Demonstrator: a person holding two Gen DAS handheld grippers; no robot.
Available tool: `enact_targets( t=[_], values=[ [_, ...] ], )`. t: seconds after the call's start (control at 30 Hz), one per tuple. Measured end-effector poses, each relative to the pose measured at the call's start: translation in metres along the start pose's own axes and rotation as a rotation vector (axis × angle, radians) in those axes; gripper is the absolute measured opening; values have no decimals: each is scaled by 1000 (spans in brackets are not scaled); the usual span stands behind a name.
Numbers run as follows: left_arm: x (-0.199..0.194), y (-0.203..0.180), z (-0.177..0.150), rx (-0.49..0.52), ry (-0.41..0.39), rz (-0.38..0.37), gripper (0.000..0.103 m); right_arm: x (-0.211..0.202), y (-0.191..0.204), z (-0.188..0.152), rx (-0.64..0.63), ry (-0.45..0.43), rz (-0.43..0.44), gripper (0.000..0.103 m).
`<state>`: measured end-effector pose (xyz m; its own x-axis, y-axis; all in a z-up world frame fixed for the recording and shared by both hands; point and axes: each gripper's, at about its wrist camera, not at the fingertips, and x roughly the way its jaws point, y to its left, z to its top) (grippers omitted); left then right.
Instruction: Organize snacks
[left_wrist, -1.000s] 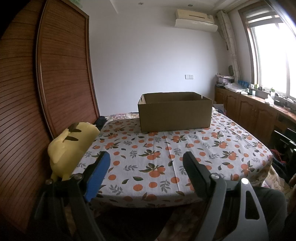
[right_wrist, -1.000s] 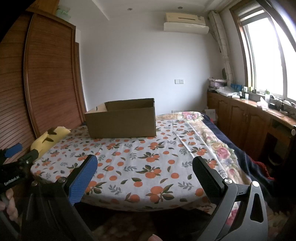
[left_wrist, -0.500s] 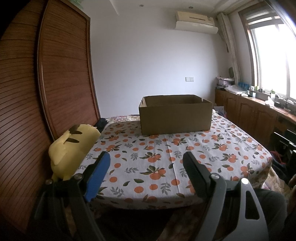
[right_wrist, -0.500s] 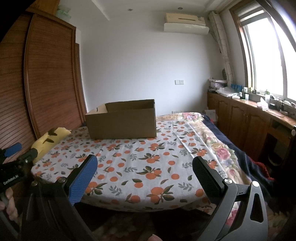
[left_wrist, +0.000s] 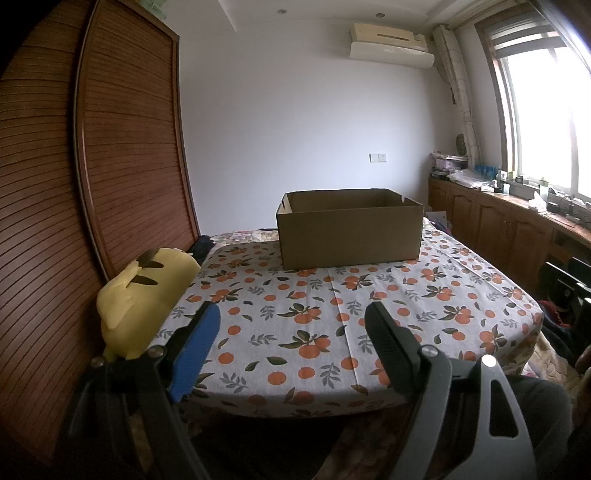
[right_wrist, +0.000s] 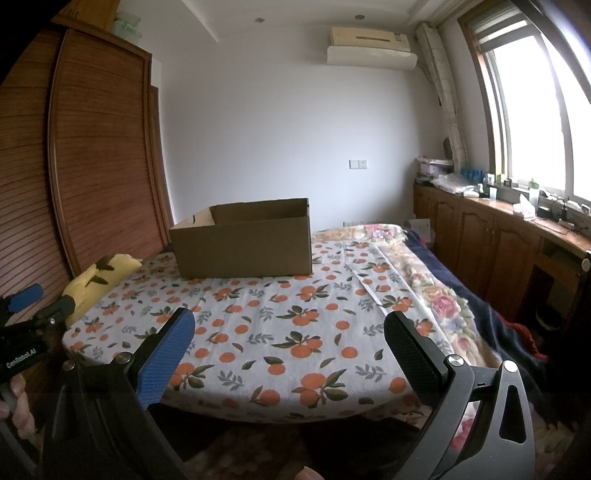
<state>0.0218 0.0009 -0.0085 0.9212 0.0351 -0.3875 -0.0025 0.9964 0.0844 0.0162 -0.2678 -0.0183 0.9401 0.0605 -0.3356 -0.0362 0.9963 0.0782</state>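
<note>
Oddly, no snacks show — only an open cardboard box (left_wrist: 349, 230) at the far side of the orange-print cloth (left_wrist: 314, 325). Likely light, stiff-walled; best gripped at its rim. Left gripper (left_wrist: 291, 325) and right gripper (right_wrist: 288, 334) hover empty, fingers spread.

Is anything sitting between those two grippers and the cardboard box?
Nothing visible does. Only bare orange-print cloth lies between the open left gripper, the open right gripper and the cardboard box. The yellow plush sits off to the left.
</note>
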Motion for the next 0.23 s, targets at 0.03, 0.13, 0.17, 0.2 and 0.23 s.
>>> enact_targets(
  t=[0.03,0.13,0.17,0.2,0.23],
  values=[
    [0,0,0,0,-1,-2,81,0,0,0,0,-1,1,103],
    [0,0,0,2,0,0,81,0,0,0,0,1,2,103],
    [0,0,0,1,0,0,81,1,-1,0,1,2,2,103],
    [0,0,1,1,-1,0,81,0,-1,0,2,3,3,103],
    [0,0,0,1,-1,-1,81,0,-1,0,3,3,3,103]
  ],
)
